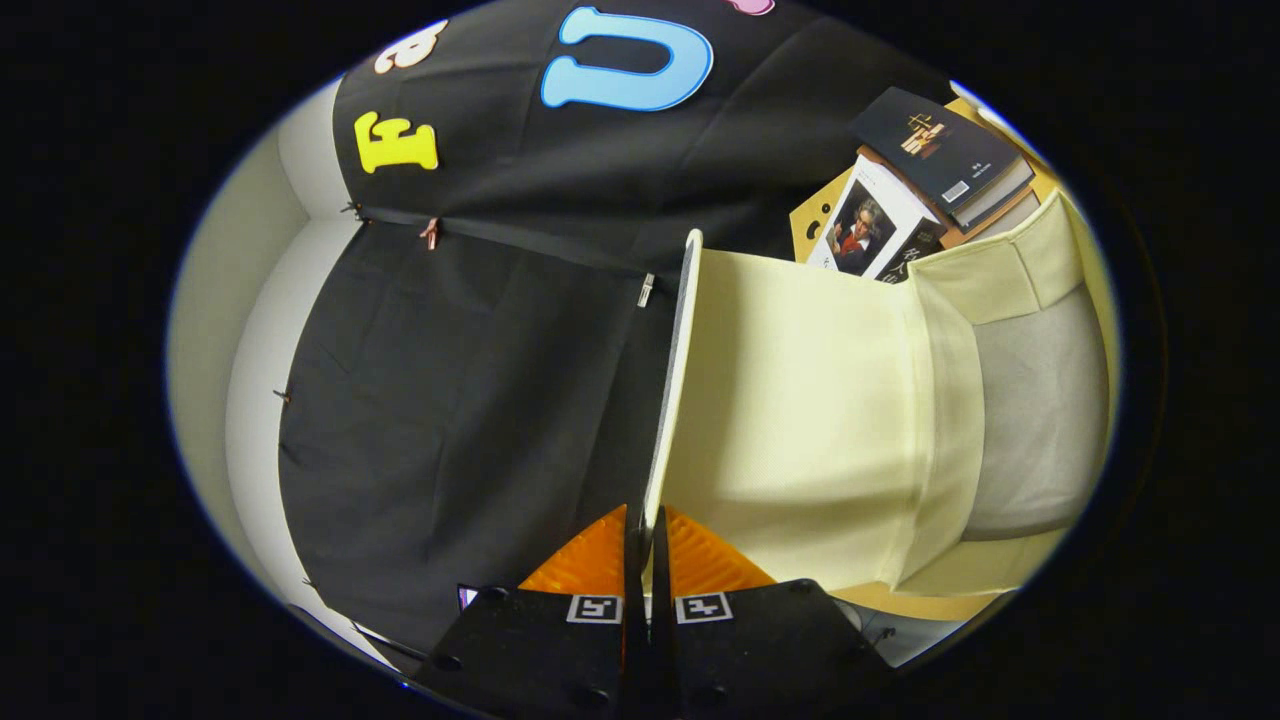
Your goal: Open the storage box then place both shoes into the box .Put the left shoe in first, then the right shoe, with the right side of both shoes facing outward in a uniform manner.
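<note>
The view is rolled on its side. The storage box (1040, 400) is pale cream outside with a grey lining showing in its open mouth. Its cream lid (800, 400) is swung up away from the box, with the inner face turned toward me. My gripper (647, 560) is shut on the lid's thin free edge (672, 400), one finger on each side of it. That edge runs straight ahead from between the fingers.
Beyond the box, a stack of books (945, 150) and a book with a portrait cover (865, 230) lie on a tan wooden surface (818, 212). The black cloth wall (470, 380) fills the side opposite the box, with a white wall (250, 330) past it.
</note>
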{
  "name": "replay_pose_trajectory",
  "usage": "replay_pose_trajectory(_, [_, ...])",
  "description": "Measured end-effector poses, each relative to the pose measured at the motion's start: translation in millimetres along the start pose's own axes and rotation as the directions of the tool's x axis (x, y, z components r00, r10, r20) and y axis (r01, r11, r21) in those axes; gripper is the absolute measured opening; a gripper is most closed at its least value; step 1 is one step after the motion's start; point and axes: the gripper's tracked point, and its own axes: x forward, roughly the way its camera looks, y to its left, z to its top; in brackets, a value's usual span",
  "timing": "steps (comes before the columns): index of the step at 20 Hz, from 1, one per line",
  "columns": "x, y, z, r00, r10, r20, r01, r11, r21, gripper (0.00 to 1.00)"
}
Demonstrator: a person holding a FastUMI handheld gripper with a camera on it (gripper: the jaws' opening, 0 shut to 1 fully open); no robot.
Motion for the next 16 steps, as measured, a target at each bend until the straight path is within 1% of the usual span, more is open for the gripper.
replay_pose_trajectory(2, [-0.7, -3.8, 0.8, 1.000, -0.011, 0.013, 0.011, 0.999, -0.044, 0.05])
replay_pose_trajectory(3, [1.8, -6.8, -0.3, 1.000, -0.020, 0.013, 0.021, 0.996, -0.084, 0.29])
replay_pose_trajectory(5, [-0.4, -21.8, 12.1, 0.997, -0.067, 0.027, 0.071, 0.982, -0.173, 0.76])
replay_pose_trajectory(6, [-9.9, -31.2, 7.2, 0.994, -0.105, 0.043, 0.112, 0.970, -0.216, 0.99])
replay_pose_trajectory(7, [-17.7, -35.7, 9.0, 0.990, -0.130, 0.056, 0.140, 0.960, -0.244, 0.97])
replay_pose_trajectory(8, [-30.2, -35.3, 13.3, 0.987, -0.140, 0.079, 0.156, 0.952, -0.264, 0.97])
replay_pose_trajectory(10, [-62.4, -38.3, 29.0, 0.975, -0.158, 0.158, 0.201, 0.929, -0.312, 0.97])
replay_pose_trajectory(11, [-78.5, -42.9, 37.4, 0.964, -0.173, 0.203, 0.235, 0.910, -0.340, 0.97])
replay_pose_trajectory(13, [-114.4, -59.6, 54.1, 0.933, -0.228, 0.278, 0.327, 0.859, -0.393, 0.97])
replay_pose_trajectory(16, [-168.6, -88.4, 71.4, 0.872, -0.329, 0.362, 0.469, 0.772, -0.428, 0.98])
